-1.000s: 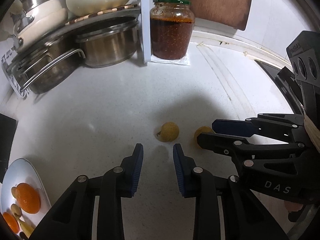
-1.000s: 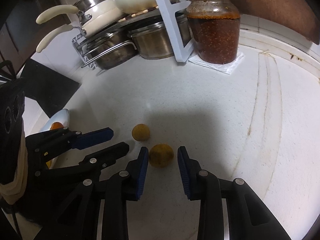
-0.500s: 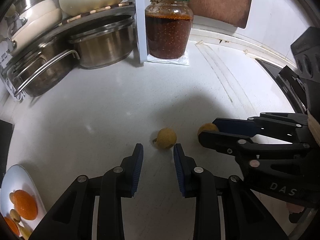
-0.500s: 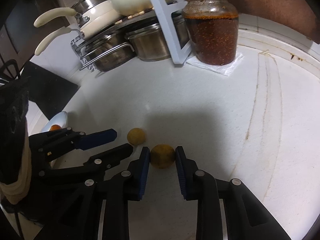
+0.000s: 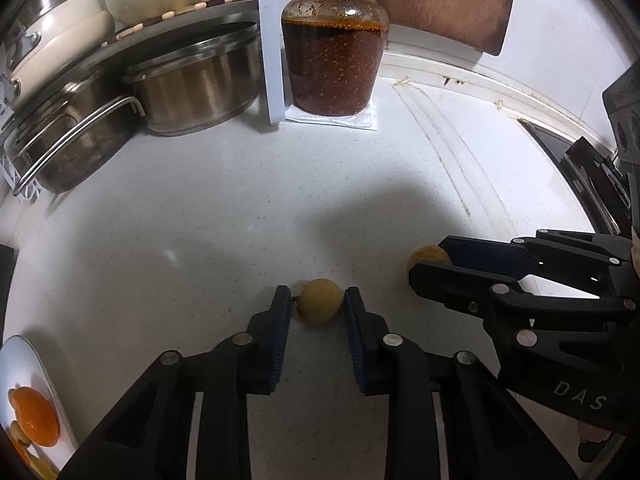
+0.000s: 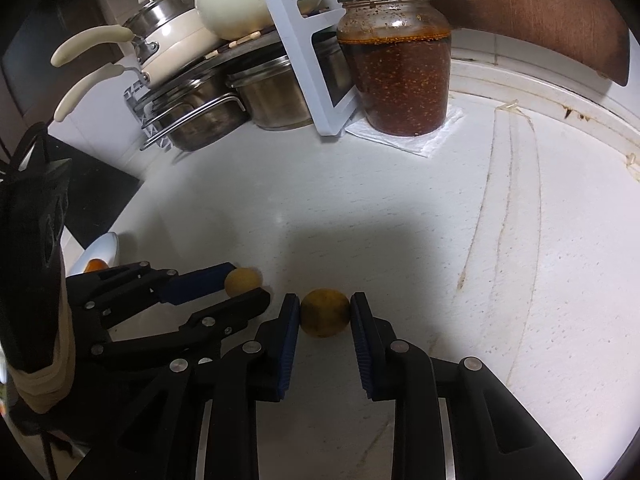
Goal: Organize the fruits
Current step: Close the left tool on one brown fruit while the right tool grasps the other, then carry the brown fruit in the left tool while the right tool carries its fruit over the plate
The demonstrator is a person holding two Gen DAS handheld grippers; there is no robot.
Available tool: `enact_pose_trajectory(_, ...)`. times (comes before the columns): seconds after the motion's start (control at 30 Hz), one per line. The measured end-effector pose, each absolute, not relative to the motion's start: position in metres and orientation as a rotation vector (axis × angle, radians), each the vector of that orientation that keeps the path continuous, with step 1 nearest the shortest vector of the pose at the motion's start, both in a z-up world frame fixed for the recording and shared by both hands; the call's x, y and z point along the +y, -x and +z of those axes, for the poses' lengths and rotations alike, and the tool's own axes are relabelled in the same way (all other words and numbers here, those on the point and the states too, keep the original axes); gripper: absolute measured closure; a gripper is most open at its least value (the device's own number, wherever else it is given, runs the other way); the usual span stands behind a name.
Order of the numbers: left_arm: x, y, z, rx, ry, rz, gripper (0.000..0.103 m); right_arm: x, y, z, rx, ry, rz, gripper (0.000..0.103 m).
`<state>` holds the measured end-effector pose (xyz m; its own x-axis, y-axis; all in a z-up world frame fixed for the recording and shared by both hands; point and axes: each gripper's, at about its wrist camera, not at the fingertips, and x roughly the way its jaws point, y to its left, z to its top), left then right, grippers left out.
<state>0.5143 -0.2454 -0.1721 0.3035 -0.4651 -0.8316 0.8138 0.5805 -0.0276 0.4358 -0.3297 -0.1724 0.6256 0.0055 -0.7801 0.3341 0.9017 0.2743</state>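
Two small yellow fruits lie on the white counter. One fruit sits between the blue pads of my left gripper, whose jaws are closing onto it; its short stem points at the left pad. The other, slightly larger fruit is pinched between the pads of my right gripper. In the left wrist view the right gripper hides most of its fruit. The right wrist view shows the left gripper around its fruit. The grippers stand side by side.
A white plate with an orange and other small fruits lies at the near left. At the back stand a rack of steel pots, a white frame, a jar of red sauce and a brown board.
My left gripper has moved forward so that the fruit now lies between its pads. My right gripper's jaws have narrowed onto the other fruit.
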Motion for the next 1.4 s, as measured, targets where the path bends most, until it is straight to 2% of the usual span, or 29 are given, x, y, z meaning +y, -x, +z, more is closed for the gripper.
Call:
enact_pose_trajectory(0.6,-0.211,-0.491,-0.140,0.892,-0.269,-0.727,0.076,-0.322,-0.420,-0.158,0.873,-0.383,-0.173,0.075)
enact_pose_trajectory(1.4,-0.130,-0.431,-0.058,0.683,-0.128,-0.476,0.076,-0.265,-0.389,-0.079,0.728,-0.232,-0.034,0.075)
